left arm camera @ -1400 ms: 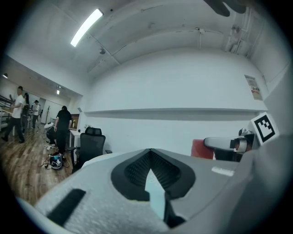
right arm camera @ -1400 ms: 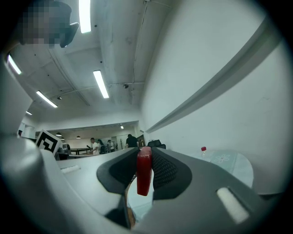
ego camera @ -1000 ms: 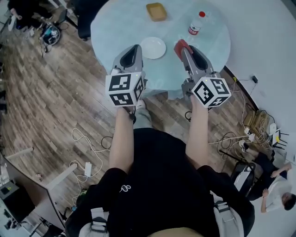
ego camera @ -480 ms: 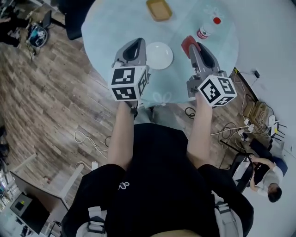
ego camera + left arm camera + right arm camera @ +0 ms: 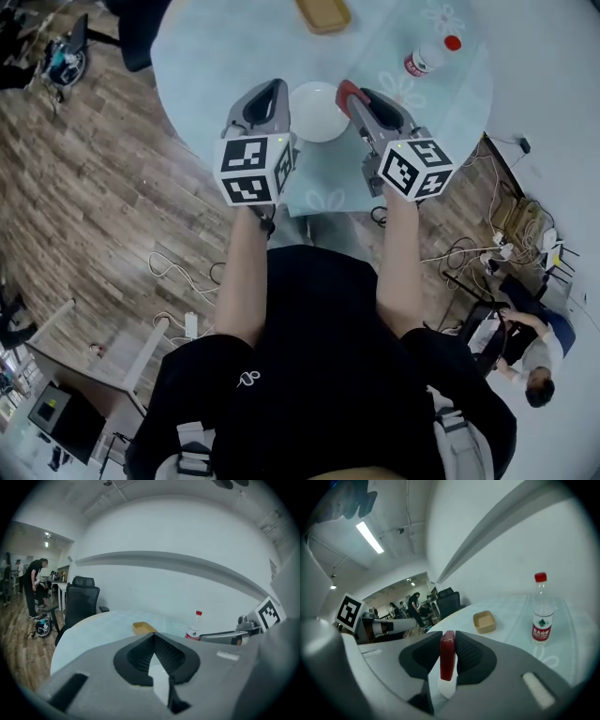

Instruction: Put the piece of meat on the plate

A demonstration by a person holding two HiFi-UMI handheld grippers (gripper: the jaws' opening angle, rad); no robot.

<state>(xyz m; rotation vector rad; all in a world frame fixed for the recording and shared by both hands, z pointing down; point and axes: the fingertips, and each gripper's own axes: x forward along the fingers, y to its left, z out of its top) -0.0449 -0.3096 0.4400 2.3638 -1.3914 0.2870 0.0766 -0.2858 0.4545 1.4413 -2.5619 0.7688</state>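
A wood-plank floor [image 5: 84,197] is spreading out under the person, with loose cables [image 5: 173,272] trailing across it. Over the near part of the round pale-blue desk [image 5: 216,56], the left tool [image 5: 272,92] is hovering with its jaws together and nothing between them. The right tool [image 5: 356,96] is clamping the red piece of meat [image 5: 447,654] just beside the right rim of the white plate [image 5: 317,112]. Farther on, a water bottle [image 5: 427,58] is standing upright and a tan tray [image 5: 323,13] is sitting. Beyond them, a black chair [image 5: 82,602] is standing before a white wall [image 5: 187,573].

A round, pale table [image 5: 216,66] is seen. A white plate [image 5: 317,111], a tan tray [image 5: 323,14] and an upright bottle [image 5: 427,58] are set on it.
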